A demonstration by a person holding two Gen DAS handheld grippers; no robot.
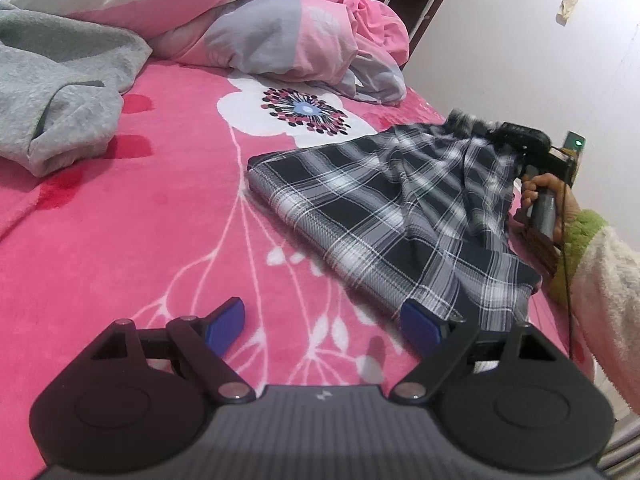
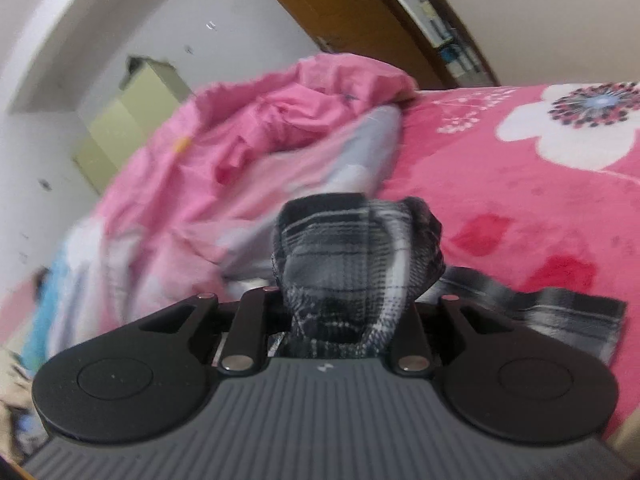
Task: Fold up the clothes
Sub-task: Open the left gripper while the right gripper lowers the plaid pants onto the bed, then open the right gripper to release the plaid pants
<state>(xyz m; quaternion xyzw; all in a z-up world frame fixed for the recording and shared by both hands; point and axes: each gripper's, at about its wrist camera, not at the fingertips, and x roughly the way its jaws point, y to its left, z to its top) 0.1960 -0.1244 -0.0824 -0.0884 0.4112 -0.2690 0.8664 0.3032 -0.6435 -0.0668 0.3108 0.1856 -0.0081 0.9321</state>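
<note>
A black, white and grey plaid garment [image 1: 380, 208] lies part-folded on the pink flowered bedspread [image 1: 120, 220], with a neat folded edge on its left. Its far right end is lifted and bunched in my right gripper [image 1: 516, 140], which a hand [image 1: 536, 196] in a fuzzy green-cuffed sleeve holds. In the right wrist view the plaid wad [image 2: 348, 248] fills the space between the jaws of the right gripper [image 2: 344, 280] and hides the pads. My left gripper [image 1: 322, 316] hovers open over the bedspread at the garment's near corner. Its right blue pad [image 1: 420, 320] is beside the cloth edge, with nothing held.
A grey fleece garment [image 1: 60, 92] lies crumpled at the left. A heaped pink and grey quilt [image 1: 280, 36] fills the head of the bed, and shows as a quilt [image 2: 240, 160] beyond the right gripper. A white wall and brown door frame [image 1: 432, 12] stand past the bed's right edge.
</note>
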